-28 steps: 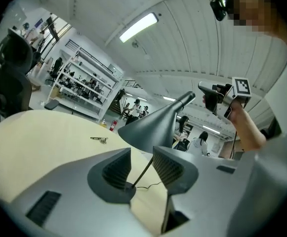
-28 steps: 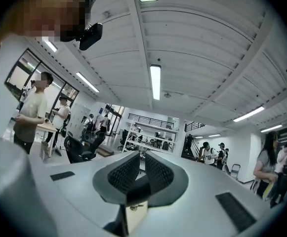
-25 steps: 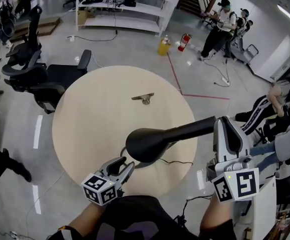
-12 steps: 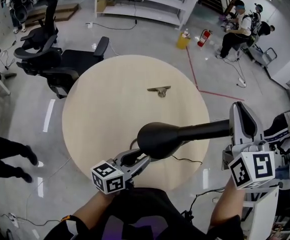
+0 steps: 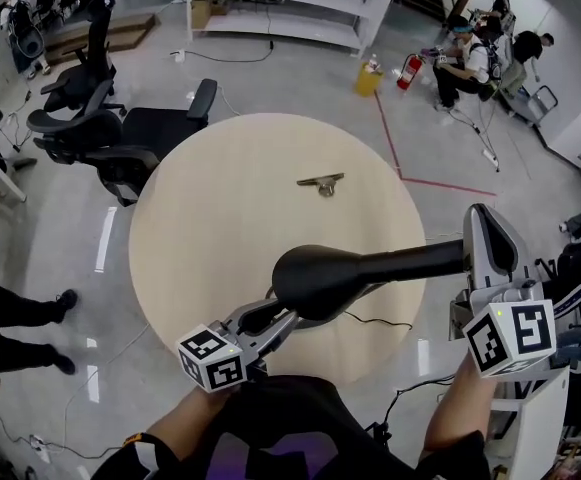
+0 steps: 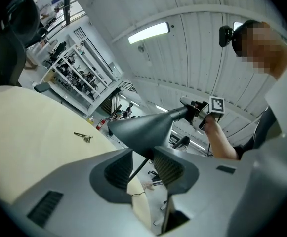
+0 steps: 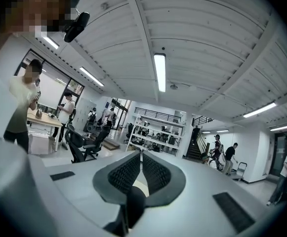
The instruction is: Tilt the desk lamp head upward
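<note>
The left gripper point(image 5: 270, 320) has risen under the matte black conical lamp head point(image 5: 315, 283), its jaws wide but closing, with the head not yet gripped. The right gripper point(image 7: 141, 169) jaws clamp the lamp's black neck point(image 5: 410, 261), so the tilt looks ready to begin.

Round pale-wood table point(image 5: 220, 218) on grey floor point(image 5: 300, 78), small metal piece point(image 5: 321, 182) lying flat at one o'clock from centre, thin black cable point(image 5: 370, 320) at five o'clock near rim.

One round worktop point(image 5: 220, 228) carries one black desk lamp point(image 5: 315, 283) and one small metal object point(image 5: 320, 182). On the floor point(image 5: 280, 78) stand one red fire extinguisher point(image 5: 407, 71), one yellow container point(image 5: 369, 78) and one white shelf unit point(image 5: 280, 13).
</note>
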`<action>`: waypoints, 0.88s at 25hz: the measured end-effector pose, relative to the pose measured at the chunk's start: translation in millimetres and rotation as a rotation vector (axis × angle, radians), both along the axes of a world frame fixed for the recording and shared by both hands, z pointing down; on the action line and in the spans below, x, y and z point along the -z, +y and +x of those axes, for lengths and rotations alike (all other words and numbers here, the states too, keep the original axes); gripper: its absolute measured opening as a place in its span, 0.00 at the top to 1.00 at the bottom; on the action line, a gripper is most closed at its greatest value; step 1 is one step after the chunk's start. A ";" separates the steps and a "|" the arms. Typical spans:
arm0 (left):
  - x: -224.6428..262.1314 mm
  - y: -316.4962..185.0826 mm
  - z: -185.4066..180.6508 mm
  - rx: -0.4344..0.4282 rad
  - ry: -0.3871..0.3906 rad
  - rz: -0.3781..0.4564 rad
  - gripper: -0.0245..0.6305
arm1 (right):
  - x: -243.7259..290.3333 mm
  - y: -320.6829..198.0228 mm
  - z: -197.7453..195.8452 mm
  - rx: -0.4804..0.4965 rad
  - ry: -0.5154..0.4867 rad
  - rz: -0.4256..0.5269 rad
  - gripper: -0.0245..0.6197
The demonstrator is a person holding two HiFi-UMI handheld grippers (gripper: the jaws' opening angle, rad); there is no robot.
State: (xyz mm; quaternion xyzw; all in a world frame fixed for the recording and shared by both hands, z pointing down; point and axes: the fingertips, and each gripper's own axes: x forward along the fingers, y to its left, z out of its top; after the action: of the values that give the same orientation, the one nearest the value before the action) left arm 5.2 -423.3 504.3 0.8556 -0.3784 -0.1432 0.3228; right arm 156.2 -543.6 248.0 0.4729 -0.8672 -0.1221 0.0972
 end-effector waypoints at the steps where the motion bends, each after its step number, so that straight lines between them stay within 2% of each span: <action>1: 2.9 -1.3 -3.8 0.009 -0.001 0.008 0.69 | -1.6 -2.2 1.6 -0.002 0.000 -0.007 0.93; 6: 30.6 0.8 -27.7 0.051 -0.031 0.066 0.70 | -11.1 -6.5 16.3 -0.031 -0.017 -0.036 0.94; 11: 82.1 -4.9 -56.3 0.104 -0.110 0.204 0.71 | -30.2 -12.5 35.2 -0.066 -0.026 -0.089 0.94; 15: 123.6 -0.7 -61.7 0.136 -0.169 0.300 0.72 | -49.1 -13.9 49.3 -0.067 -0.055 -0.148 0.94; 22: 199.4 -4.3 -52.7 0.136 -0.192 0.476 0.76 | -77.1 -15.7 64.9 -0.064 -0.123 -0.226 0.93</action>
State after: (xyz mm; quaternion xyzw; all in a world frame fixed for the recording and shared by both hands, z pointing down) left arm -47.4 -427.6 304.9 0.8897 -0.4197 -0.1678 0.0646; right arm 221.1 -559.2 325.1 0.4927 -0.8643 0.0087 0.1004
